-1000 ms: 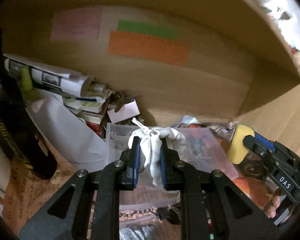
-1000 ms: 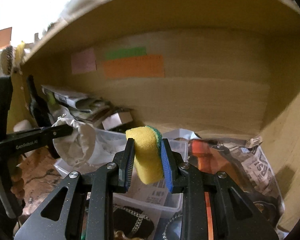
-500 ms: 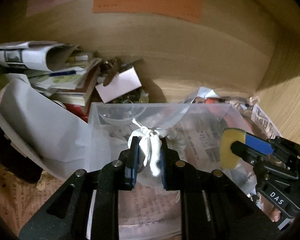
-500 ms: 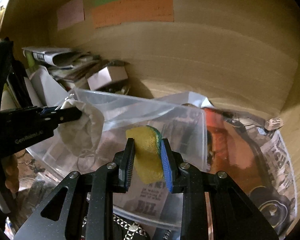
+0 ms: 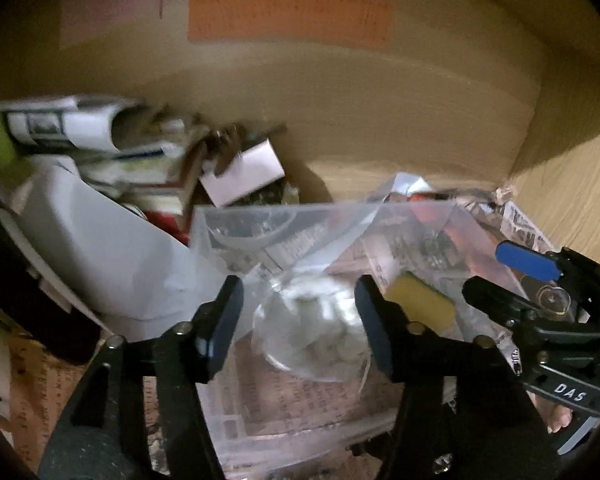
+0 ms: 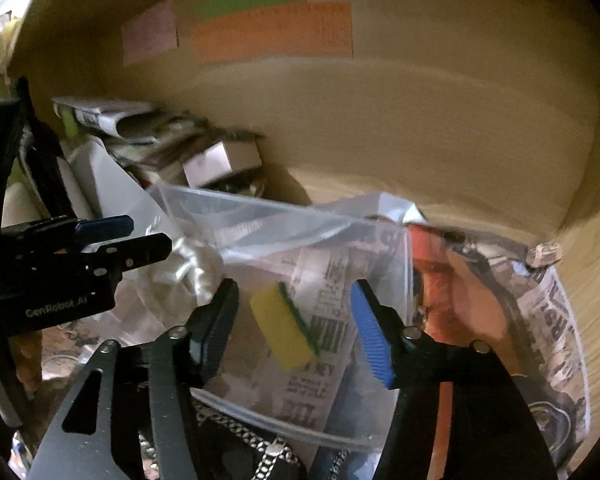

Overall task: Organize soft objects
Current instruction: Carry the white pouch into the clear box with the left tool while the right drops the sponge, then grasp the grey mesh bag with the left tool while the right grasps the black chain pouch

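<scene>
Both grippers released: one sponge (image 6: 284,326), one cloth (image 5: 320,328) in bin (image 5: 260,216).

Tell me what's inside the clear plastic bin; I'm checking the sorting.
Inside the clear plastic bin lie a yellow sponge and a white knotted cloth. Its bottom shows only newspaper print through the plastic.
</scene>
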The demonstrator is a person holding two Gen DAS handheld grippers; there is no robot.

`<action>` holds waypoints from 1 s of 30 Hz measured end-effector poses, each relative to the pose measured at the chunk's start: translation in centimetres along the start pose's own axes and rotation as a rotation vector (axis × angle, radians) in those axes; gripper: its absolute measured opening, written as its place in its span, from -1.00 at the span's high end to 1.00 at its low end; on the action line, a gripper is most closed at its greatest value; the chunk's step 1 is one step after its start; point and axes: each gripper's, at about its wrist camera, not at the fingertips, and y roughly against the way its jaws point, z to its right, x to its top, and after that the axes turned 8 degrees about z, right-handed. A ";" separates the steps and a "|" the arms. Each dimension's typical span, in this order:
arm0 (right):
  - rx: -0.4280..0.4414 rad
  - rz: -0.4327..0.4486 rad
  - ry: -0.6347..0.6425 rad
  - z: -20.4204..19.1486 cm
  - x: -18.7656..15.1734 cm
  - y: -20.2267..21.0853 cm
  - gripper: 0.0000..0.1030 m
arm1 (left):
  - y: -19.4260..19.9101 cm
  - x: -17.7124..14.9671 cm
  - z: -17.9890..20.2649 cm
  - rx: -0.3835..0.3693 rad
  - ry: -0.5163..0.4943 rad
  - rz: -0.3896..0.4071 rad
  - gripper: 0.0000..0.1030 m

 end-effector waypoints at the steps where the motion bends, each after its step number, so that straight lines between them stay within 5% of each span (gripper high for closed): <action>1: 0.000 0.018 0.001 -0.1 0.2 0.7 -0.18 | 0.6 0.2 0.0 0.000 -0.003 0.013 -0.18; 14: 0.005 0.176 0.012 -1.0 0.1 8.2 -0.52 | 8.0 -0.8 -0.3 -0.001 0.008 0.130 -0.80; 30: 0.093 0.019 -0.045 -2.8 -4.9 6.7 -0.55 | 7.2 -8.8 -0.8 -0.012 0.011 -0.049 -0.82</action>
